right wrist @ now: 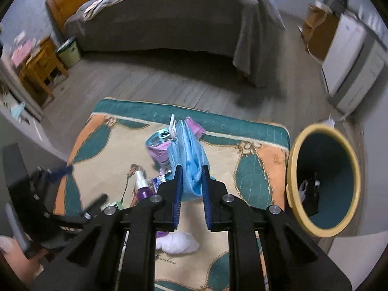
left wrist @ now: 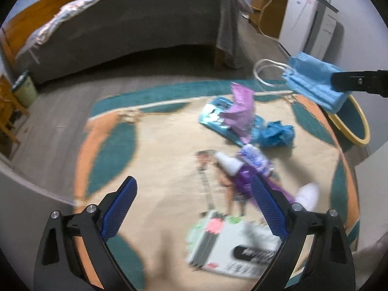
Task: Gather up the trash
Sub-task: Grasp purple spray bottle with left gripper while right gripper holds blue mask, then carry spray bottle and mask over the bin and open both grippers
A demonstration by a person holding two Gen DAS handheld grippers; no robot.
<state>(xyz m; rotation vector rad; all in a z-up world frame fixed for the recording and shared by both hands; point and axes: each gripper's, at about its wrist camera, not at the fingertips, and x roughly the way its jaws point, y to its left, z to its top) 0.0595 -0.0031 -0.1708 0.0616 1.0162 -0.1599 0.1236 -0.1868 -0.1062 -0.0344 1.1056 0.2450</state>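
Right gripper [right wrist: 191,181], the black two-finger tool with blue pads that I steer with my right hand, is clamped on a pale blue pleated face mask [right wrist: 188,150], which hangs between its pads above the carpet, with its white ear loop sticking out at the far end. From this tool the round bin with a yellow rim and dark teal inside [right wrist: 294,167] lies to the right and a little further away, standing on the grey floor just beside the carpet edge, mouth open to the camera; this sideways offset is what the coming move depends on, and I judge the right hand is the nearer one. My left gripper [left wrist: 194,206] has its jaws wide apart and holds nothing; it hovers over the patterned beige, teal and orange carpet [left wrist: 169,131]. Under it lies a white printed paper package [left wrist: 232,247], and just beyond a small white and purple spray bottle [left wrist: 232,167], its long axis running away to the left. Further are a purple crumpled wrapper [left wrist: 240,111] and a blue crumpled glove [left wrist: 276,133]. The left view is blurred, so the print is unreadable. Something dark and something clear lie at the bottom of the bin; I cannot identify them.
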